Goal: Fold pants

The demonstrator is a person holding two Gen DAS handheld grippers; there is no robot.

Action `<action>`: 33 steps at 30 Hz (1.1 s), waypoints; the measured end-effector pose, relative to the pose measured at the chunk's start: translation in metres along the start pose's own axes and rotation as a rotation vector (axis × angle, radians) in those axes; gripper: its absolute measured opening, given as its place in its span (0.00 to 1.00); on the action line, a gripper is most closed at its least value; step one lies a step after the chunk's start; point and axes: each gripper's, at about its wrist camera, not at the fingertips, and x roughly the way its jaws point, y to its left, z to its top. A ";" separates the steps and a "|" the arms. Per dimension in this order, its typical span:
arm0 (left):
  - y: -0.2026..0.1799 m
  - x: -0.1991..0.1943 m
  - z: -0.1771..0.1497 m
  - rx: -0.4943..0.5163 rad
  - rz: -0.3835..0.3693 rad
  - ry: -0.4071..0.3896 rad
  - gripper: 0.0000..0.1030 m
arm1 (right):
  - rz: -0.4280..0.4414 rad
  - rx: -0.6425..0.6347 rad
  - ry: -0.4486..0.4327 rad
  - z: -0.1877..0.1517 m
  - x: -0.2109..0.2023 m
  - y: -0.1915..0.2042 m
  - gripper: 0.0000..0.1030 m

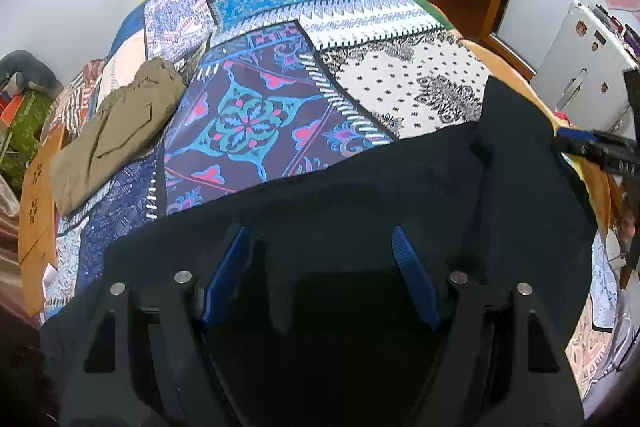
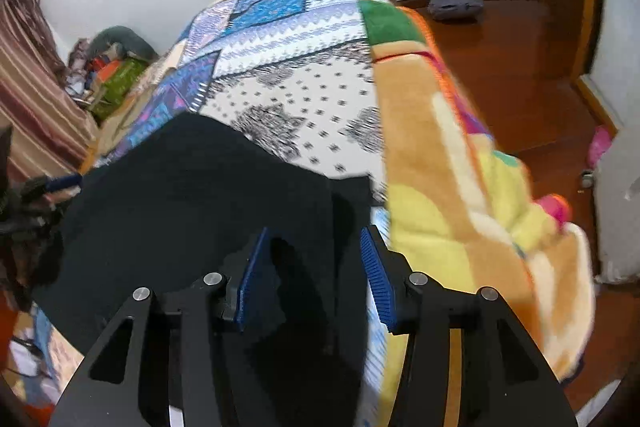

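Black pants (image 1: 360, 187) lie spread across the near end of the bed, on top of the patchwork bedspread (image 1: 256, 123), which serves as the reference surface throughout. The left gripper (image 1: 320, 259) sits over the near edge of the pants with its blue-padded fingers (image 1: 412, 279) spread apart; dark cloth lies between and beneath them, but no pinch is evident. The right gripper (image 2: 316, 267) is likewise parted, positioned at the pants' edge closest to the bedspread's right border, where the orange fleece blanket (image 2: 440, 163) begins.

Risks noted:
- Black fabric against black gripper bodies hides layers and edges; either set of fingers could close on one layer only, or take bedspread along with the pants, and the fold would drag the covering.
- The right-hand edge lies close to the bedspread's border (the right wrist view is motion-blurred there, so exact overlap cannot be confirmed); a misplaced grasp may catch the fleece or pull cloth off the side.
- Uneven lift between the two grippers would skew the fold.

Olive shorts (image 1: 116, 123) rest well apart on the bedspread's left side, unlikely to interfere.
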 end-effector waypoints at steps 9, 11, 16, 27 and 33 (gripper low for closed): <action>0.002 0.005 0.000 -0.016 -0.015 0.003 0.72 | 0.106 -0.042 0.053 0.000 0.025 0.014 0.18; 0.001 0.005 0.001 -0.011 -0.009 0.001 0.72 | 0.091 -0.069 0.018 -0.002 0.016 0.020 0.13; -0.004 -0.007 0.004 -0.001 -0.011 -0.029 0.72 | 0.009 -0.128 -0.063 -0.004 -0.020 0.033 0.11; -0.009 -0.040 0.004 -0.015 -0.042 -0.094 0.72 | -0.076 -0.079 -0.033 0.001 -0.029 0.020 0.16; -0.008 -0.049 -0.010 -0.023 -0.043 -0.086 0.72 | -0.183 -0.055 0.002 -0.005 -0.024 0.006 0.26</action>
